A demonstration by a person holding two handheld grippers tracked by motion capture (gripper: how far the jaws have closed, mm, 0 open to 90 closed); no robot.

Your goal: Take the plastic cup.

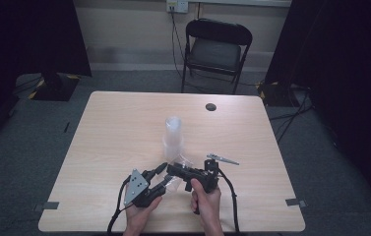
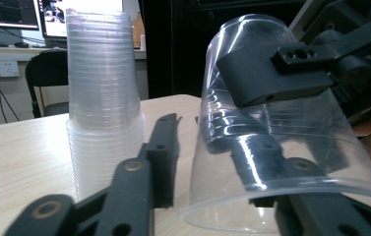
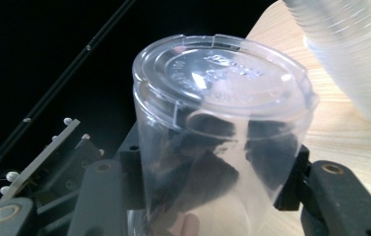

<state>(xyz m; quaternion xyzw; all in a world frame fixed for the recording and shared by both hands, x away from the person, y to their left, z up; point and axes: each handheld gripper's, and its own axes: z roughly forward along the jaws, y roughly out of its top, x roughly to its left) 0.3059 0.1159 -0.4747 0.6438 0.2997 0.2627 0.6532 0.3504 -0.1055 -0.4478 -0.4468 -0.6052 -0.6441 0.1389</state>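
A single clear plastic cup (image 1: 174, 181) is held low over the front of the wooden table (image 1: 114, 142) between the two grippers. My right gripper (image 1: 172, 173) is shut on the cup (image 3: 222, 113), one jaw on each side of its wall, with the cup's base toward the camera. My left gripper (image 1: 165, 175) is open. One of its jaws reaches inside the cup (image 2: 281, 128) and the other stands just outside the wall with a small gap. A tall stack of clear cups (image 1: 173, 135) stands upright behind, mid-table, and appears as the stack (image 2: 104, 98) in the left gripper view.
A black folding chair (image 1: 215, 49) stands beyond the far table edge. A dark round cable hole (image 1: 210, 106) sits near the far edge of the table. Black curtains hang on both sides. Cables trail from both grippers toward the front edge.
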